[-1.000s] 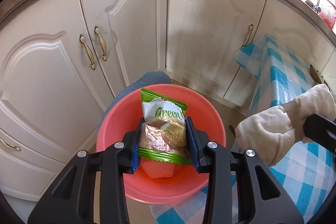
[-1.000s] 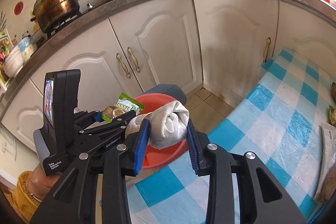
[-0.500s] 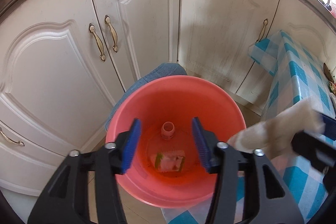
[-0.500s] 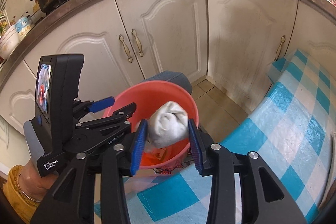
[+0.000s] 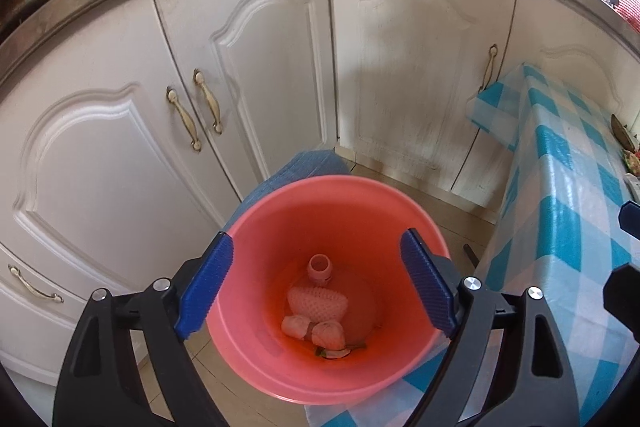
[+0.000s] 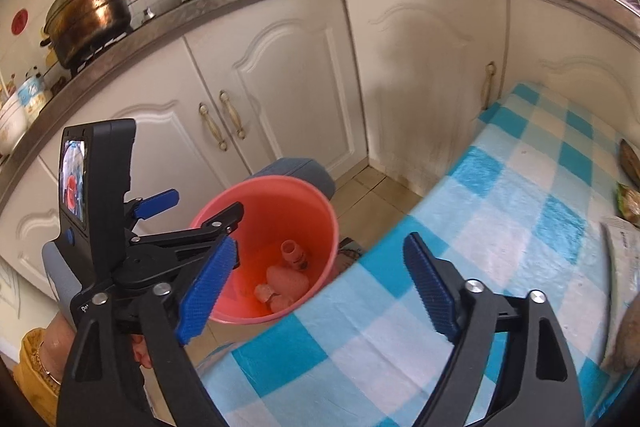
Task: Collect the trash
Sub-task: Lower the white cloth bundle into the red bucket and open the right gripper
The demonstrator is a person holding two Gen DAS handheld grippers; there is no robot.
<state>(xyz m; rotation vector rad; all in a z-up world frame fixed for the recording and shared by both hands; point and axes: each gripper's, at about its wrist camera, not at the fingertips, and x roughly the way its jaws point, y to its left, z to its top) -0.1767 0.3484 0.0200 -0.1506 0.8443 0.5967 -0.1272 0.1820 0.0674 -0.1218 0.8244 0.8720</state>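
Left gripper (image 5: 316, 291) spread wide, holding nothing, hanging over the pink bucket (image 5: 280, 379); right gripper (image 6: 316, 291) also wide apart and empty, above the edge of the blue-checked tablecloth (image 6: 500, 227); bucket sits on the floor just beside the table, in front of white cabinets (image 5: 256, 67); inside at the bottom: a foam net sleeve (image 5: 318, 303), crumpled tissue wads (image 5: 328, 333), a small bottle neck (image 5: 319, 267); all tinted pink; more wrappers (image 6: 628, 203) on the table's far right edge.
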